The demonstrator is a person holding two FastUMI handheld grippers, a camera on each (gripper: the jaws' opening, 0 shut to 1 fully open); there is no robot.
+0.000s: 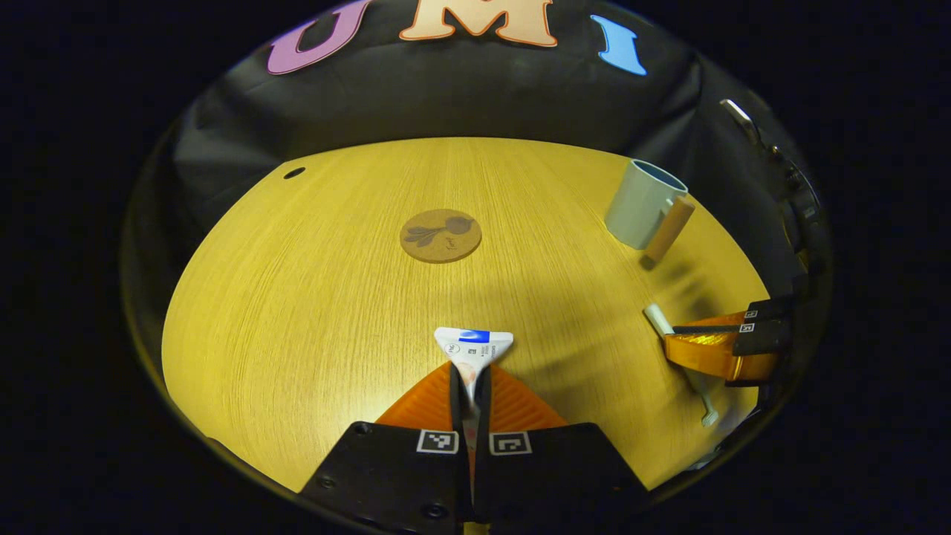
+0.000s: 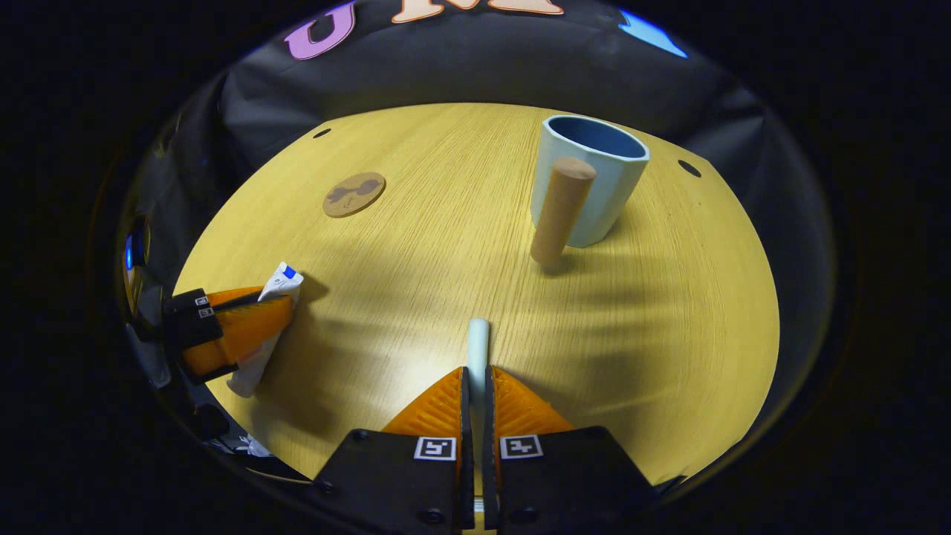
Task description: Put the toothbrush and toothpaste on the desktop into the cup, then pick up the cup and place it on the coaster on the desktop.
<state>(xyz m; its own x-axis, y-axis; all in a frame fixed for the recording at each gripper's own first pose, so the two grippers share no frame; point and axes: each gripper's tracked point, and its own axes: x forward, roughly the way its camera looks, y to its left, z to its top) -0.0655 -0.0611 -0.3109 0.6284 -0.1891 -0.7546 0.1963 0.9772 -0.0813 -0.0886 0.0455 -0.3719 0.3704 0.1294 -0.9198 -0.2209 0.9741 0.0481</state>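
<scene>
1. The round wooden desktop (image 1: 312, 312) spreads under both grippers, lit from above and backed by the booth's dark wall.
2. The left gripper (image 1: 470, 386) is held low over the near edge of the desktop, pointing toward the middle. Its jaws are clenched on the toothpaste (image 1: 472, 353), whose flat crimped end, white with a blue patch, sticks out past the fingertips.
3. In the right gripper view the left gripper (image 2: 256, 316) sits at the left, with the toothpaste tube (image 2: 276, 297) running through its grip and out on both sides.
4. The right gripper (image 2: 475, 383) also points forward over the near edge, its jaws clamped on the toothbrush (image 2: 478, 343); a pale rounded handle end pokes out in front.
5. The cup (image 2: 587, 178) stands upright on the far right of the desktop, pale blue with a darker inside and a tan cylindrical handle (image 2: 561, 212) facing the right gripper.
6. The coaster (image 1: 440, 235) lies flat near the desktop's middle, round, brown, with a dark printed figure, well apart from the cup.
</scene>
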